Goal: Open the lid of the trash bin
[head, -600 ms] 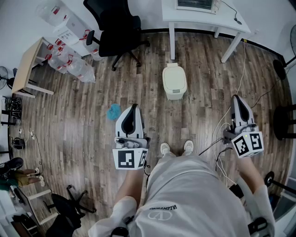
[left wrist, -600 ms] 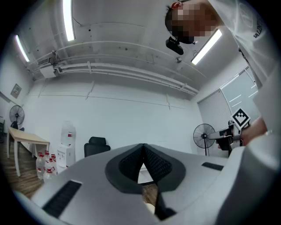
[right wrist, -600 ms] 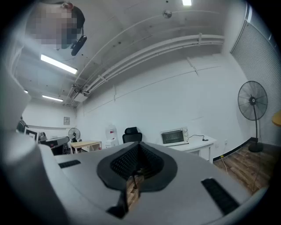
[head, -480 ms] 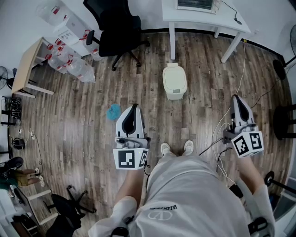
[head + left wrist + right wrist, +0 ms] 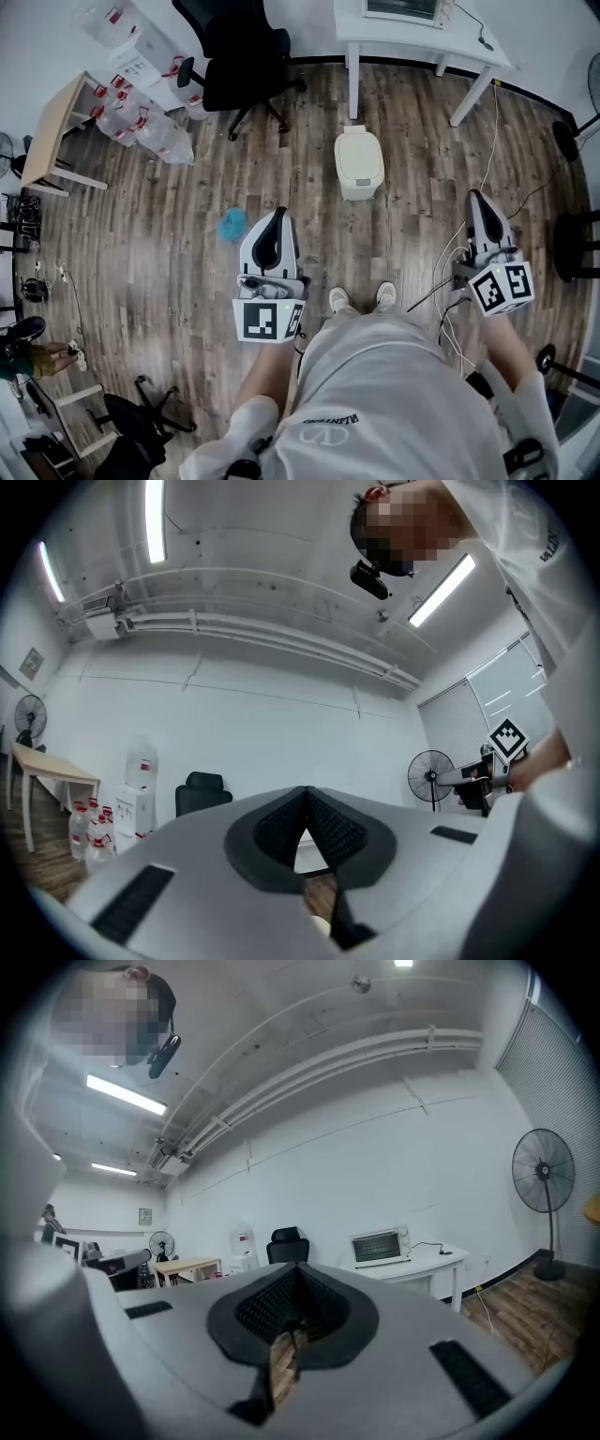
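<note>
A cream trash bin [image 5: 360,164] with its lid down stands on the wood floor ahead of me, just in front of the white desk. My left gripper [image 5: 277,218] is held low at the left, well short of the bin, its jaws shut with nothing between them. My right gripper [image 5: 479,199] is off to the right of the bin, also shut and empty. In the left gripper view [image 5: 305,799] and the right gripper view [image 5: 295,1279] the black pads meet at the tips; a sliver of the bin shows below the left jaws.
A black office chair [image 5: 242,56] stands at the back left. A white desk [image 5: 422,33] with a toaster oven is behind the bin. Water bottles [image 5: 141,127] crowd a small table at the left. A blue wad [image 5: 232,223] lies on the floor. Cables [image 5: 450,253] trail at the right.
The view has shifted slightly forward: the bin and desk sit a little more to the right and the left gripper has edged up. Both grippers stay shut.
</note>
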Action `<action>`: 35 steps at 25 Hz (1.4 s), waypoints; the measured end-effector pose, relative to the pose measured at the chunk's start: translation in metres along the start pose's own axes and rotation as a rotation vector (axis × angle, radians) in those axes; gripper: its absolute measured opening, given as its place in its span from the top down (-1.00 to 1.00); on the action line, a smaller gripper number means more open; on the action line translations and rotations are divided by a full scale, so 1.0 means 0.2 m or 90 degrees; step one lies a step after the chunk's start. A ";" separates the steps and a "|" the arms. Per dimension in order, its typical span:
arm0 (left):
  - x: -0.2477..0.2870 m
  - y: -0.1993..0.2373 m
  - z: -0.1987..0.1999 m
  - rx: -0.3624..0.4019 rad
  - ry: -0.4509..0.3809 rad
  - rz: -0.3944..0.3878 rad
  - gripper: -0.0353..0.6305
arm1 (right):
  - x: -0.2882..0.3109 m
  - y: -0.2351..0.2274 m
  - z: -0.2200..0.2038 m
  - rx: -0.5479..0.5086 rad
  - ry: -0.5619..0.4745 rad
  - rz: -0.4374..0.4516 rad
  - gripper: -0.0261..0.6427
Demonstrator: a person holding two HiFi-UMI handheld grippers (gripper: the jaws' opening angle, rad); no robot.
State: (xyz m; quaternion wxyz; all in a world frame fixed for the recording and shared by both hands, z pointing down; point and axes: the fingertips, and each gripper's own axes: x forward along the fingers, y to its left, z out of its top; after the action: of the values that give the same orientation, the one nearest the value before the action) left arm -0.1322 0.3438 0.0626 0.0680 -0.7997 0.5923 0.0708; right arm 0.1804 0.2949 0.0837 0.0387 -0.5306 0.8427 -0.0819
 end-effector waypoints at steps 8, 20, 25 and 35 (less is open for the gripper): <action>-0.08 0.19 0.04 -0.007 -0.014 -0.020 0.89 | 0.10 0.29 -0.01 0.010 -0.009 0.043 0.87; -0.03 0.29 -0.06 -0.034 -0.003 -0.035 0.89 | 0.21 0.37 -0.06 -0.004 0.008 0.032 0.87; 0.05 0.28 -0.07 -0.033 -0.008 -0.039 0.89 | 0.29 0.35 -0.07 -0.005 0.009 0.043 0.87; 0.31 0.24 -0.16 -0.032 0.012 -0.032 0.89 | 0.54 0.22 -0.08 0.001 0.023 0.082 0.87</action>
State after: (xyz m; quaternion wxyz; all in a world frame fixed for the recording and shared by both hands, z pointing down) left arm -0.1586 0.2648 0.0808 0.0442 -0.8166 0.5704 0.0766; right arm 0.0916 0.2189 0.0946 0.0290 -0.4739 0.8755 -0.0894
